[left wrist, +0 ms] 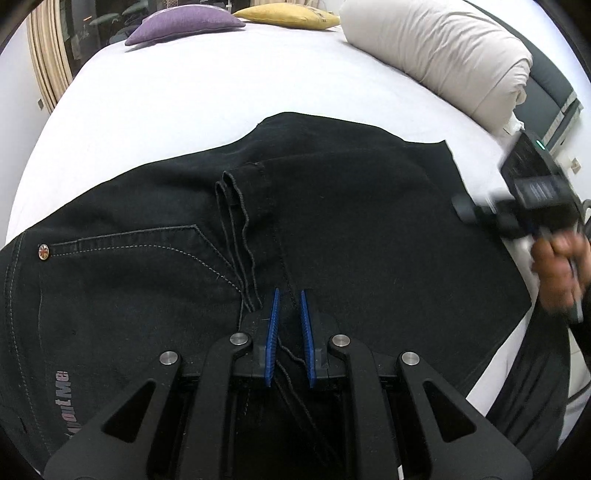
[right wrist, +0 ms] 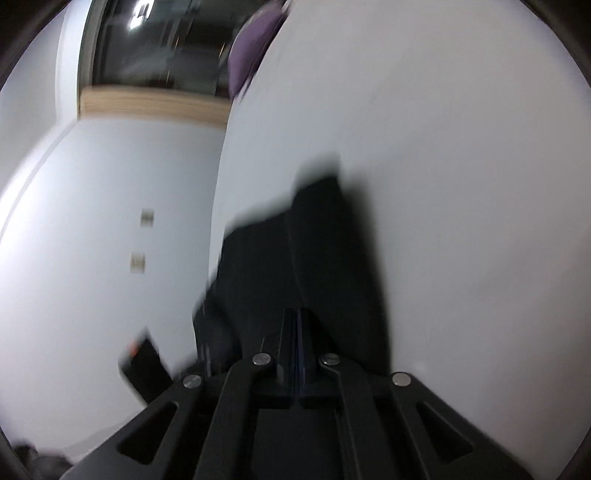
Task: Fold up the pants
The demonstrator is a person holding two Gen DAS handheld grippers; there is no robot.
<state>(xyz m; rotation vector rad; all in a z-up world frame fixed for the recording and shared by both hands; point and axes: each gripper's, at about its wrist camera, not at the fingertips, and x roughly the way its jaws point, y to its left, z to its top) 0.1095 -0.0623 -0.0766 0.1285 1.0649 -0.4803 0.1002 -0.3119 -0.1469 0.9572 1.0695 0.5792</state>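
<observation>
Left wrist view: black pants (left wrist: 332,229) spread flat on the white bed (left wrist: 192,96), folded, leg hems (left wrist: 236,188) lying on top near centre; back pocket with rivet (left wrist: 44,252) at 9 o'clock; purple cushion (left wrist: 181,24) at 11 o'clock, yellow cushion (left wrist: 288,16) at 12 o'clock, rolled white duvet (left wrist: 443,55) at 1 o'clock; nothing lying on the pants apart from the claws.

Left claw (left wrist: 288,295) at 6 o'clock, blue pads (left wrist: 274,332) close together with only a narrow gap, pinching a seam edge of the pants that runs between them; pointing steeply down at the fabric.

At 3 o'clock the right hand (left wrist: 557,269) grips the other tool, motion-blurred, at the right edge of the pants.

Right wrist view, heavily blurred: right claw (right wrist: 297,314) with fingers pressed fully together; dark pants fabric (right wrist: 325,240) lies just ahead of and around the tips, whether any is caught between them cannot tell; bed sheet (right wrist: 443,147) fills the right half; only this view shows the wall (right wrist: 92,221) with two sockets (right wrist: 142,240) at 9 o'clock, a dark window (right wrist: 155,44) at 11 o'clock, and a dark object (right wrist: 144,365) at 7 o'clock; purple cushion (right wrist: 255,48) at 12 o'clock.
</observation>
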